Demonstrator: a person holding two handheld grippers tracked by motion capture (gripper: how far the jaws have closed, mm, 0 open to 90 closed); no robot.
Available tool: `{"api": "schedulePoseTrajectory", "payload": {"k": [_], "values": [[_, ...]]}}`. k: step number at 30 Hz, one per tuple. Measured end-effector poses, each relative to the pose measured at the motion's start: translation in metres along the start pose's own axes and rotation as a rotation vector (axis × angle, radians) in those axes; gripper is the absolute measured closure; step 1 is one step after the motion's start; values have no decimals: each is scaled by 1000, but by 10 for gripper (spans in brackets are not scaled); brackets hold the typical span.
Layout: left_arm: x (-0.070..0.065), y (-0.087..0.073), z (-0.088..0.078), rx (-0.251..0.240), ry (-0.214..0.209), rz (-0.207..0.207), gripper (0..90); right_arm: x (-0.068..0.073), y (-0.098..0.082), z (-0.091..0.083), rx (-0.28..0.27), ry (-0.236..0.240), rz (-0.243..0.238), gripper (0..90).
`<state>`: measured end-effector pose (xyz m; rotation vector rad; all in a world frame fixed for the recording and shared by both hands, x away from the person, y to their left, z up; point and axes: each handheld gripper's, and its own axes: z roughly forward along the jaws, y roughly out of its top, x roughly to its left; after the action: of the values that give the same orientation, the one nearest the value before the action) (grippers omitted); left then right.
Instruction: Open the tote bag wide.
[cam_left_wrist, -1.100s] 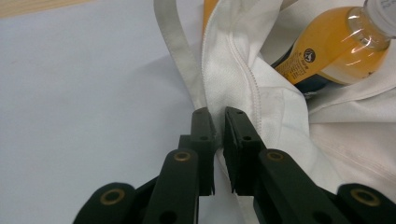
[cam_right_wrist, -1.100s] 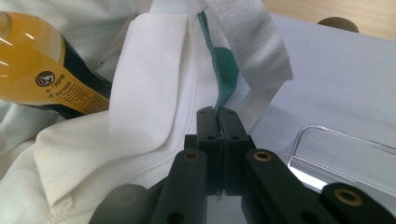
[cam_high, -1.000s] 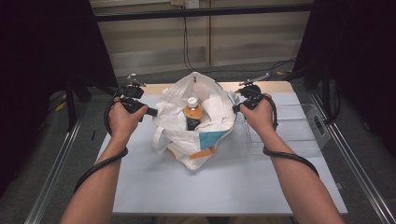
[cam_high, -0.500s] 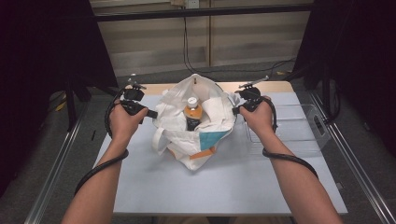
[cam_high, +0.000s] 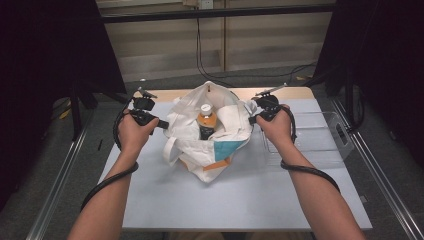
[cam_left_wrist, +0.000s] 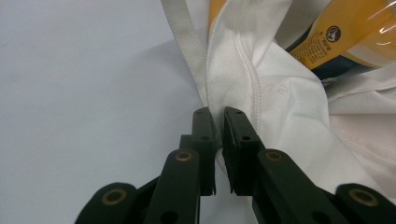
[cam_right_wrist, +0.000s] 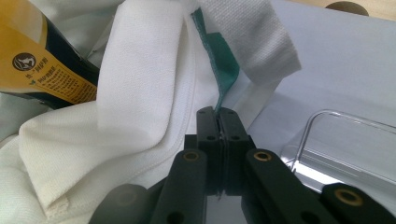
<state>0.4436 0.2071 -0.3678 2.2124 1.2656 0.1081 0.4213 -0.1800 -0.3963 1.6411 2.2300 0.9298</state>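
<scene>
Two grippers pinch opposite sides of a white bag (cam_high: 210, 145) that lies in the middle of the desk (cam_high: 165, 200), its mouth facing the far edge. The left gripper (cam_left_wrist: 217, 122) has its fingers clenched on the seamed rim beside a strap (cam_left_wrist: 184, 42); a thin fold of cloth sits between the pads. The right gripper (cam_right_wrist: 218, 116) is clamped tight on the other rim, where a teal tab (cam_right_wrist: 223, 65) is sewn in. Held apart like this, the two grips seem meant to keep the mouth spread, so the bottle (cam_high: 206, 120) inside stays reachable and the soft cloth does not slump over it. That bottle, orange with a white cap, leans in the opening between the hands, its label facing up. A clear tray (cam_high: 320, 137) rests on the desk just right of the bag, beside the right hand (cam_high: 274, 129), perhaps waiting to receive what comes out. Both forearms reach in level, the left hand (cam_high: 131, 134) opposite the right, wrists low.
</scene>
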Motion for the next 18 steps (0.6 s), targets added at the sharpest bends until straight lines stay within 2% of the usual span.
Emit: {"api": "schedulePoseTrajectory", "payload": {"k": [18], "values": [[1,-5,9,16,2,-8,834,-1,-4,6,8,1,2,894]]}}
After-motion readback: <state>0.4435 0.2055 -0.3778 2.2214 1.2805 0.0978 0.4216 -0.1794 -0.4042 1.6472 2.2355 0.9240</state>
